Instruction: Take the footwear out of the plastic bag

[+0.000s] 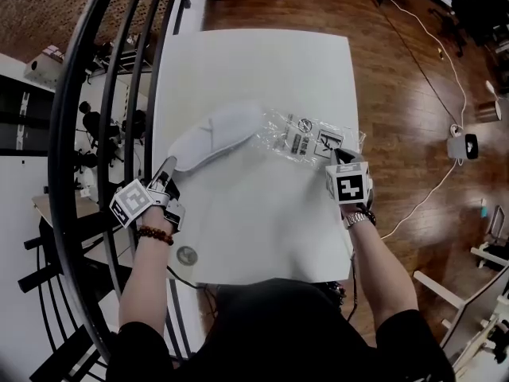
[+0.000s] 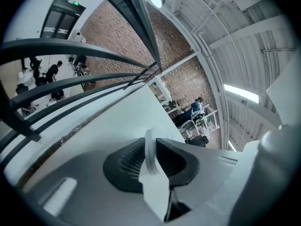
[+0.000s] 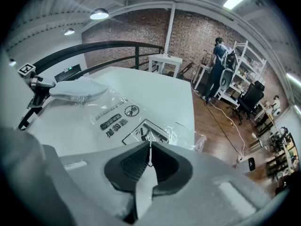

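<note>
A white slipper [image 1: 213, 136] lies on the white table [image 1: 262, 221], its toe end still inside the mouth of a clear printed plastic bag [image 1: 312, 139]. My left gripper [image 1: 169, 167] is at the slipper's heel end. In the left gripper view it [image 2: 151, 160] is shut on a thin white edge of the slipper [image 2: 149, 147]. My right gripper [image 1: 340, 157] sits at the bag's right end, and in the right gripper view it [image 3: 149, 152] is shut on the clear film of the bag [image 3: 122, 119]. The slipper [image 3: 75, 89] and the left gripper [image 3: 35, 97] show at far left there.
A black curved railing [image 1: 103, 94] runs close along the table's left side. A small round disc [image 1: 187, 255] lies near the table's front left corner. Wooden floor with a white cable and a small white device [image 1: 461, 146] lies to the right. A person [image 3: 220, 62] stands far off by shelves.
</note>
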A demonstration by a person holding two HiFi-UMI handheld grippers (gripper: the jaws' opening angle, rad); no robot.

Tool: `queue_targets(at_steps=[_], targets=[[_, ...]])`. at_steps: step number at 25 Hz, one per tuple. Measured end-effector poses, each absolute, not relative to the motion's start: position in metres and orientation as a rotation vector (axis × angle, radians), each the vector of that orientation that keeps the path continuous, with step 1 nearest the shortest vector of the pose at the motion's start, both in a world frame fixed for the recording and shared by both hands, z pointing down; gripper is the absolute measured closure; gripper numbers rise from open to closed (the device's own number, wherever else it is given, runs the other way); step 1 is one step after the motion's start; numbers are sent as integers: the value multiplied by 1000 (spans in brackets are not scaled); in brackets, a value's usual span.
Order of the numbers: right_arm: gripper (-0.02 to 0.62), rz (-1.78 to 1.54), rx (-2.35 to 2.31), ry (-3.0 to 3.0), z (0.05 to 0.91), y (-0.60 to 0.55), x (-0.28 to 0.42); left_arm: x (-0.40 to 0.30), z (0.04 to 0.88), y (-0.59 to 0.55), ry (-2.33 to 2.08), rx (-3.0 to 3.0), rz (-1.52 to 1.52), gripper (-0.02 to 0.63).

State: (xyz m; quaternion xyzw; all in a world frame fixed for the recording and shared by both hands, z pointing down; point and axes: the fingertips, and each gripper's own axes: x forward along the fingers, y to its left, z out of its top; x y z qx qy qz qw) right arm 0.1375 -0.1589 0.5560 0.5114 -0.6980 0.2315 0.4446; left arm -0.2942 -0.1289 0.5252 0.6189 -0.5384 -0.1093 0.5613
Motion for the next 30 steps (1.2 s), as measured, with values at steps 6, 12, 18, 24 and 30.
queue_targets(at_steps=[6,12,18,24,30], targets=[[592,583,1276,-1717,557,-152,138,-305,529,-118,-1353,1395,-348,514],[592,586,1276,-1721,553,-152,141,-313,527,-113,-1437,1374,-343,512],[581,552,1271,-1740,547,-144,148,-305,529,-94,-1463,1407,-216,468],[561,500,1259,-1795,531,-137,139,-305,528,-77,-1530,1418,-95,360],[561,451,1228,-1899,507,-122,121,-283,513,-58,-1525,1450,-133,376]])
